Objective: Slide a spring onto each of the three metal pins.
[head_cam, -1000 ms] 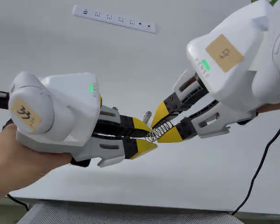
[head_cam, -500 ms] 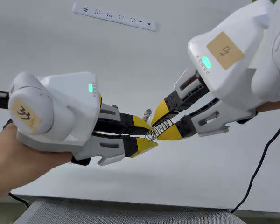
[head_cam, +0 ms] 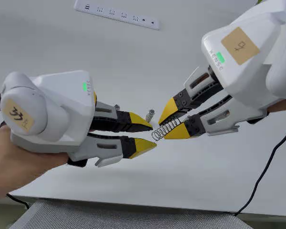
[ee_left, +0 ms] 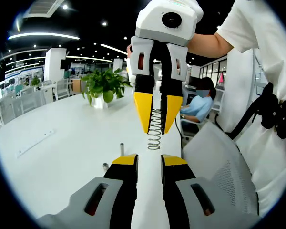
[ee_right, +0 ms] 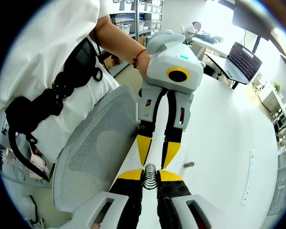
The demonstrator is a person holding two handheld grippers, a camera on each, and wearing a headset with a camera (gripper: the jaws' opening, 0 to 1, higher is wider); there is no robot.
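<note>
Your left gripper has drawn back, narrowly parted and empty — your right gripper alone pinches the spring, ready for pinning.

Head view: bright, even, diffuse light washing white table; only faint soft shadows falling under left tongs, right tongs. Spring coils resolving crisply. Left gripper view: ceiling strip lights glowing against dark ceiling; fisheye bending edges. Right gripper view: glare blowing out top.
</note>
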